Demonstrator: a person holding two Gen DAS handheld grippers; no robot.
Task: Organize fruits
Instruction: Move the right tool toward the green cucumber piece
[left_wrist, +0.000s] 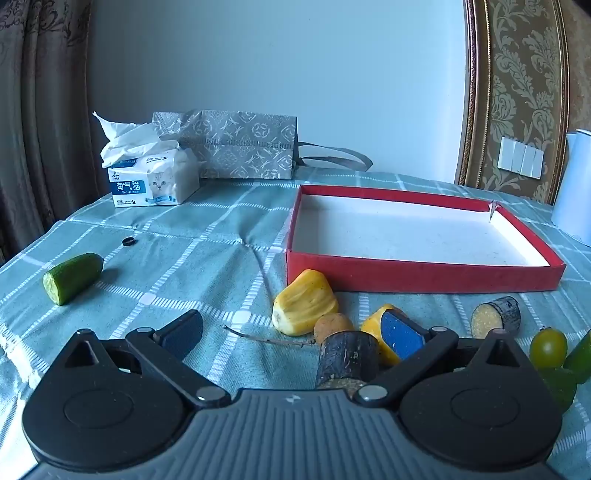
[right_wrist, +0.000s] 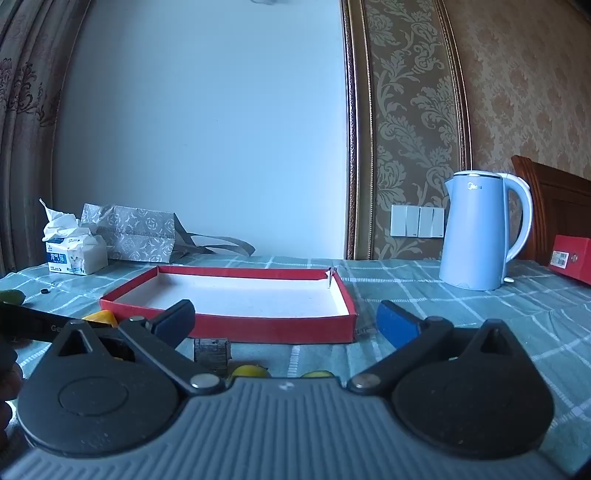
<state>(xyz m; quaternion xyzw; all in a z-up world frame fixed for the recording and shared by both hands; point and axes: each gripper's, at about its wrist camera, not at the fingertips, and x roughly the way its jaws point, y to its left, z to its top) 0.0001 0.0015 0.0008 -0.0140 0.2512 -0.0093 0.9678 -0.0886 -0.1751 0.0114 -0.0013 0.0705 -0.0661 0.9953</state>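
A shallow red box with a white inside sits on the checked cloth; it also shows in the right wrist view. In front of it lie a yellow jackfruit piece, a small orange fruit, a second yellow piece, two dark sugarcane chunks and green-yellow round fruits. A cut cucumber lies at the left. My left gripper is open and empty, low over the fruits. My right gripper is open and empty before the box, above a cane chunk.
A tissue pack and a grey patterned bag stand at the back by the wall. A small black ring and a thin twig lie on the cloth. A light blue kettle and a red carton stand at the right.
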